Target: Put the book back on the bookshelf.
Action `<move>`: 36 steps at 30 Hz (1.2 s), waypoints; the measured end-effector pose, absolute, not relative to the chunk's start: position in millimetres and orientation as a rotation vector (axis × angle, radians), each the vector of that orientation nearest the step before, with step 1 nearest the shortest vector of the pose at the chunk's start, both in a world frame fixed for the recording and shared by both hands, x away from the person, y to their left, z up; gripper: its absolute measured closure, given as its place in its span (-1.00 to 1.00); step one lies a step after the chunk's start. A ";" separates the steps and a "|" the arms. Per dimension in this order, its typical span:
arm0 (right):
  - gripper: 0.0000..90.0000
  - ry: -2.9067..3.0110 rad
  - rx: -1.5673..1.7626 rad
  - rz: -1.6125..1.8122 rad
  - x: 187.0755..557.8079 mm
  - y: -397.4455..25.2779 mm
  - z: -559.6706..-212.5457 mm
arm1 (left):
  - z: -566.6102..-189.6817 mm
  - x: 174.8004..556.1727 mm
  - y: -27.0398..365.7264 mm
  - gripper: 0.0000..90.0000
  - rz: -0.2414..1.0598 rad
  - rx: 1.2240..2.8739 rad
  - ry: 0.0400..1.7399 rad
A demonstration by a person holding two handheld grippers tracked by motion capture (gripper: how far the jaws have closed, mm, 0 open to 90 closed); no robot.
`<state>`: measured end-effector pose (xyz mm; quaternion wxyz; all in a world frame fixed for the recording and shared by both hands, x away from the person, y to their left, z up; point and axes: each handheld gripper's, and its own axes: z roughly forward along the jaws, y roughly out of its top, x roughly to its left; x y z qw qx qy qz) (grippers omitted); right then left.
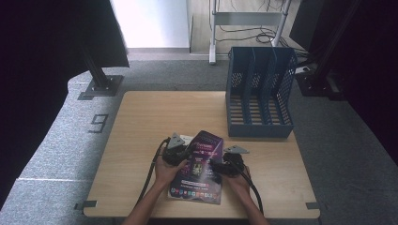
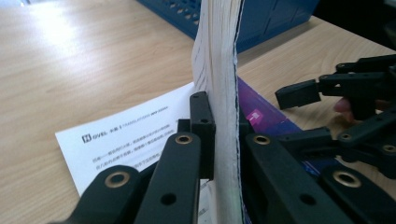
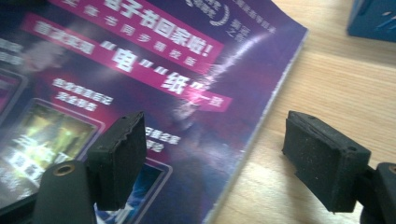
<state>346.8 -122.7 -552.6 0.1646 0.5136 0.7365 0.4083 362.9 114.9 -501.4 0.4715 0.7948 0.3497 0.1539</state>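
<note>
magazine (image 3: 140,93) cover cropped, text blurred

A magazine (image 1: 201,168) lies at the table's (image 1: 141,140) near centre, grippers either side; a file rack (image 1: 259,91) stands far right.

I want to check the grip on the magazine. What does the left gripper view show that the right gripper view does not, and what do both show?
Left gripper view alone: the left gripper shut on the magazine's page edge, a white printed sheet flat on the table, and the right gripper farther off.

Right gripper view alone: the magazine's purple cover with pink banners, and the right gripper's fingers open astride the cover's edge.

Both: the magazine, the wooden table, part of the blue file rack.
</note>
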 end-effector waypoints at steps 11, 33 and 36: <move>-0.53 2.062 1.461 1.235 348.1 -133.2 -543.2 | -485.5 351.5 115.8 0.93 0.409 1.926 0.795; -0.55 2.052 1.426 1.311 355.1 -140.8 -535.5 | -476.0 345.0 118.8 0.93 0.381 1.886 0.752; -0.55 2.056 1.425 1.315 356.0 -141.8 -535.5 | -474.5 344.0 118.9 0.93 0.384 1.883 0.751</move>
